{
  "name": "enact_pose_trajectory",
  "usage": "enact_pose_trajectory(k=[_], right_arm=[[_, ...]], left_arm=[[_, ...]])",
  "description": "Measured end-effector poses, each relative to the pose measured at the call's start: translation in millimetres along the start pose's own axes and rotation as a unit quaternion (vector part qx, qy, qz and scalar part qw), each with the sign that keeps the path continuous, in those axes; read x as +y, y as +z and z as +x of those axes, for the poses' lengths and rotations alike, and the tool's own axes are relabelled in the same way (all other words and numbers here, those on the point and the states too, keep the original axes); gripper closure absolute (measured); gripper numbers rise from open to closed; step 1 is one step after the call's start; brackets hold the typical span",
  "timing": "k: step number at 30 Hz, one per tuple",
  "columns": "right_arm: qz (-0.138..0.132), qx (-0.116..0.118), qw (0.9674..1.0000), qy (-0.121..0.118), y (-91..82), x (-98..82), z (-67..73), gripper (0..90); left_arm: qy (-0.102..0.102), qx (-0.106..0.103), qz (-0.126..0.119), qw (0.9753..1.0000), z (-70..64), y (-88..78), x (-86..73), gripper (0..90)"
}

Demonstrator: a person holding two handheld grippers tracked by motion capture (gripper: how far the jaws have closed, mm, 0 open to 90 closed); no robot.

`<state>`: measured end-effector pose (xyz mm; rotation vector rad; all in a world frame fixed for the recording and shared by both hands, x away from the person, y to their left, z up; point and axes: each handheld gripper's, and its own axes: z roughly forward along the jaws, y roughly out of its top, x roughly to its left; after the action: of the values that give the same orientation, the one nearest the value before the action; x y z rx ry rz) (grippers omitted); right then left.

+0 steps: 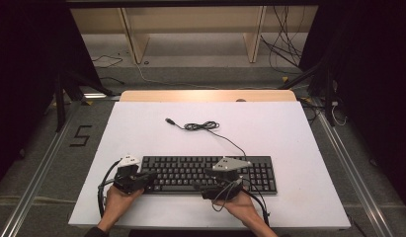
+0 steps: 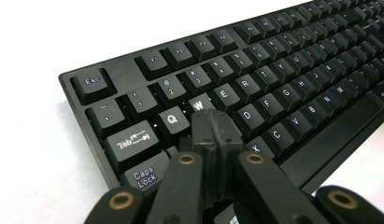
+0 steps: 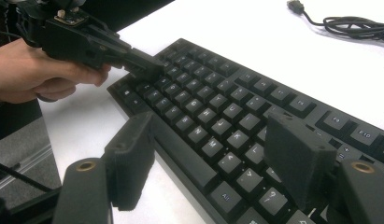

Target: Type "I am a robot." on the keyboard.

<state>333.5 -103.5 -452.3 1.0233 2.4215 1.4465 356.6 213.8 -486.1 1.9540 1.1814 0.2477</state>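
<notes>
A black keyboard (image 1: 260,175) (image 2: 297,79) (image 3: 213,107) lies across the near part of the white table top (image 1: 289,133). My left gripper (image 1: 150,176) (image 2: 211,122) is shut, jaws pressed together with nothing between them. Its tip is over the keys just below the W key, at the keyboard's left end; whether it touches a key I cannot tell. The right gripper view also catches the left gripper (image 3: 150,69), held in a hand. My right gripper (image 1: 213,183) (image 3: 208,135) is open, its two pads wide apart above the keyboard's front edge near the space bar, holding nothing.
The keyboard's cable (image 1: 200,126) (image 3: 353,25) lies coiled on the table behind it, its USB plug (image 1: 168,120) (image 3: 296,5) loose. A wooden strip (image 1: 205,95) edges the far side of the table. Dark stands and floor cables surround the table.
</notes>
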Motion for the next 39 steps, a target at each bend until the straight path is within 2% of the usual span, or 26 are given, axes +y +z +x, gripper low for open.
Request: enact_pose_trajectory(k=[7, 12, 16, 22, 25, 31, 39], right_arm=[[0.000, 0.000, 1.0000, -0.001, 0.4, -0.2, 0.4, 34.5], [-0.002, -0.001, 1.0000, 0.001, -0.2, 0.0, -0.2, 34.5], [-0.002, 0.001, 1.0000, 0.000, 0.2, -0.2, 0.2, 34.5], [0.000, 0.005, 1.0000, -0.002, 3.1, -1.2, 1.6, 34.5], [0.002, 0.005, 1.0000, -0.004, 5.3, -1.5, 1.7, 34.5], [0.007, 0.006, 0.9999, -0.006, 9.9, -2.2, 2.8, 34.9], [0.014, 0.008, 0.9998, -0.008, 15.9, -2.9, 3.7, 36.8]], left_arm=[[-0.003, -0.002, -0.006, 1.0000, 1.4, -1.5, 0.2, 88.8], [-0.010, -0.013, -0.033, 0.9993, 0.9, -9.5, 2.5, 82.8], [-0.015, -0.026, -0.058, 0.9979, 0.5, -17.3, 3.2, 74.5], [-0.025, -0.045, -0.089, 0.9947, -1.3, -26.0, 3.2, 55.1], [-0.022, -0.054, -0.095, 0.9938, -2.6, -28.0, 2.6, 48.0], [-0.014, -0.063, -0.104, 0.9925, -7.2, -30.1, 2.0, 40.3], [-0.007, -0.070, -0.108, 0.9917, -10.6, -30.4, 1.5, 36.0]])
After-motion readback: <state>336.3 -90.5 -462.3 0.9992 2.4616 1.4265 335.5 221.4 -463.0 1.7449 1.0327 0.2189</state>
